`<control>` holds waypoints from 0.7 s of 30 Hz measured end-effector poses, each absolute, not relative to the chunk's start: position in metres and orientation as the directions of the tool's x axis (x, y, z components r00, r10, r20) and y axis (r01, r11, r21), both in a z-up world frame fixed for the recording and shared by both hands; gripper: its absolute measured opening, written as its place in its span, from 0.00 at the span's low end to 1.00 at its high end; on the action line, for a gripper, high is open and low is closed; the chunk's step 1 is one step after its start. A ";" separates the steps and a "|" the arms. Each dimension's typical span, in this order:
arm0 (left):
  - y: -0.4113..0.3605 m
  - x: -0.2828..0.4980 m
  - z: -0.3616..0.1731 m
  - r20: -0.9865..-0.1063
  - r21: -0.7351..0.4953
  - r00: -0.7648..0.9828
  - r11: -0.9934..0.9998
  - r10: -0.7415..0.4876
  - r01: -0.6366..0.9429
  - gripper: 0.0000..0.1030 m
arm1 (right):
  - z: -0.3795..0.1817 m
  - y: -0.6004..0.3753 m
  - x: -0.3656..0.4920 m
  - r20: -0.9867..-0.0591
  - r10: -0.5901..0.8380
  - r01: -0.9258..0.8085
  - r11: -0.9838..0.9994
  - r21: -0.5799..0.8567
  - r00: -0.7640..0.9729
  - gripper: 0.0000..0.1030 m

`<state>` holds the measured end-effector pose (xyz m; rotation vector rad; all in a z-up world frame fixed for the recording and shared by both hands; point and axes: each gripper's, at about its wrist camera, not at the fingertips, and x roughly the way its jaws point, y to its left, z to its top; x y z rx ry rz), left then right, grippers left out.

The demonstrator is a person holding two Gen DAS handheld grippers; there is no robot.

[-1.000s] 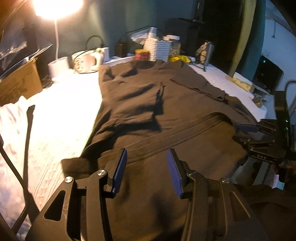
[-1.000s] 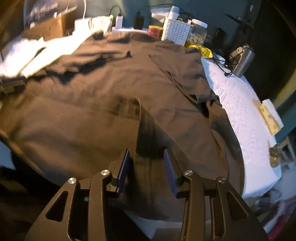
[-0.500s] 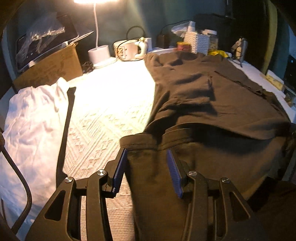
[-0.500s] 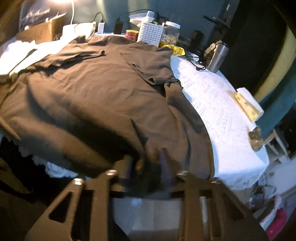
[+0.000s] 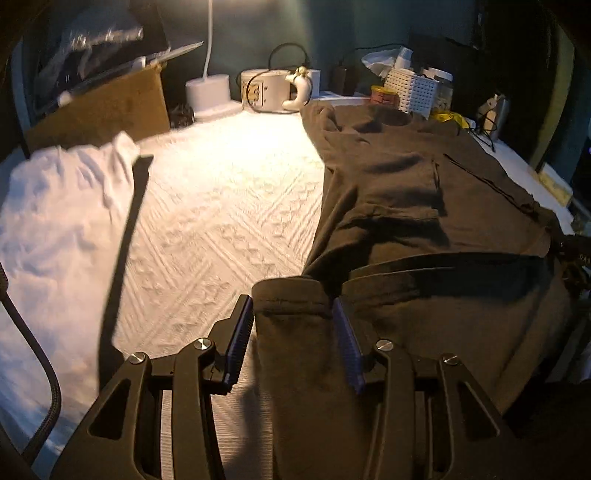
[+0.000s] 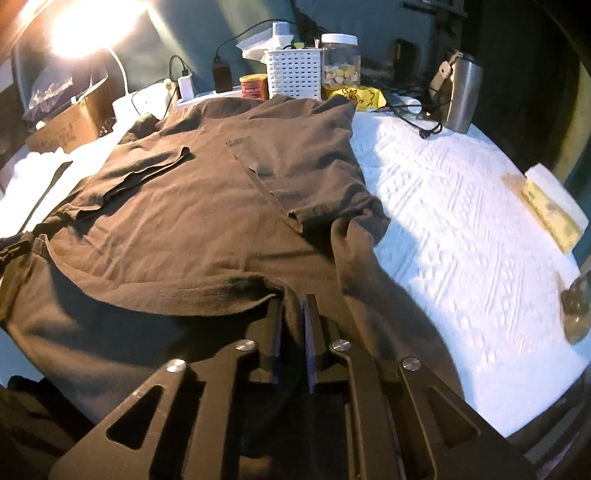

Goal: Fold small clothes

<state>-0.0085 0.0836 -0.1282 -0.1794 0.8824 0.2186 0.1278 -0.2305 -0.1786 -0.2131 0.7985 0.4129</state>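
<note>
White quilted tabletop, lamp-lit; right gripper jaws have just closed onto brown shirt hem; left gripper half-open astride it.

Dim room w/ one warm lamp glaring top-left — hard shadows, fisheye-bent edges, slight blur.
</note>
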 end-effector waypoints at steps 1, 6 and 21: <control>0.085 -0.007 -0.131 -0.786 -0.073 0.608 0.960 0.112 -0.272 0.43 | -0.178 -0.229 0.127 -0.731 0.271 -0.434 0.900 -0.038 0.626 0.11; 0.082 -0.006 -0.132 -0.782 -0.089 0.615 0.959 0.099 -0.267 0.48 | -0.169 -0.237 0.114 -0.698 0.263 -0.411 0.910 -0.049 0.666 0.41; 0.084 -0.014 -0.123 -0.780 -0.166 0.626 0.954 0.026 -0.248 0.48 | -0.153 -0.243 0.030 -0.649 0.217 -0.440 0.875 -0.202 0.729 0.60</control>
